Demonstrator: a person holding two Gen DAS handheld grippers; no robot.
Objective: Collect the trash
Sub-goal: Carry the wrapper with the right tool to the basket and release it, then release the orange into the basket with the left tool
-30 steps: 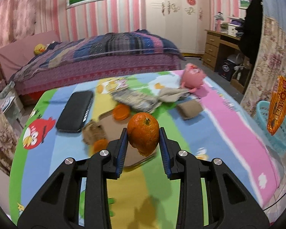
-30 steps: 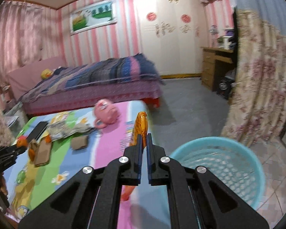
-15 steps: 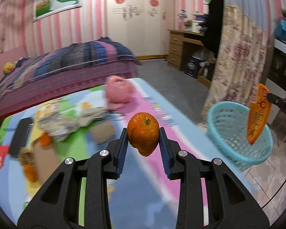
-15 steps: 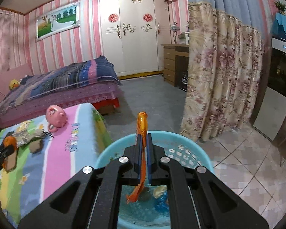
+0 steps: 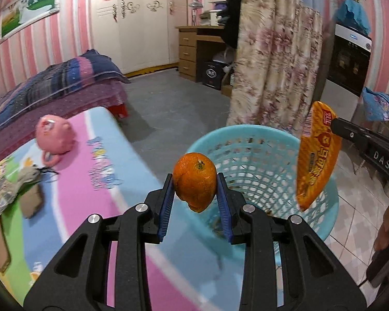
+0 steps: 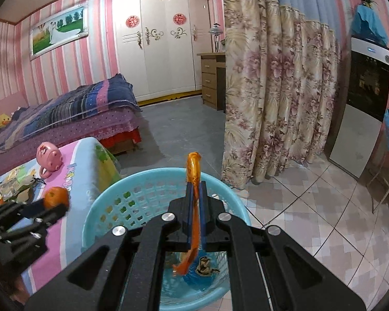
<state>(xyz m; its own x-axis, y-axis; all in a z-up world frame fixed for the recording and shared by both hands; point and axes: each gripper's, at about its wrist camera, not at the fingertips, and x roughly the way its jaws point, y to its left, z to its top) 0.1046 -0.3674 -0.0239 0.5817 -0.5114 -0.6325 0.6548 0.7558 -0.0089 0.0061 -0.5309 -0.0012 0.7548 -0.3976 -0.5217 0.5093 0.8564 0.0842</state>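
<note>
My left gripper [image 5: 195, 184] is shut on an orange [image 5: 195, 181] and holds it at the near rim of a light blue basket [image 5: 246, 140]. In the right wrist view the orange [image 6: 56, 197] hangs at the table's edge, left of the basket [image 6: 109, 194]. My right gripper [image 6: 196, 189] is shut on a flat orange snack wrapper [image 6: 193, 171] and holds it upright over the basket's opening. The wrapper [image 5: 317, 153] also shows in the left wrist view, over the basket's right side. Some trash lies on the basket's bottom [image 6: 202, 267].
A table with a colourful cartoon cloth [image 5: 96, 171] carries a pink piggy bank [image 5: 53, 134], crumpled paper [image 5: 5, 186] and brown cardboard pieces [image 5: 32, 199]. A floral curtain [image 6: 277, 98] hangs behind the basket. A bed [image 6: 64, 114] stands at the back left.
Both grippers have swung right from the table to the basket. The orange has come to the basket's rim and the wrapper hangs over its opening. Both stay shut.
</note>
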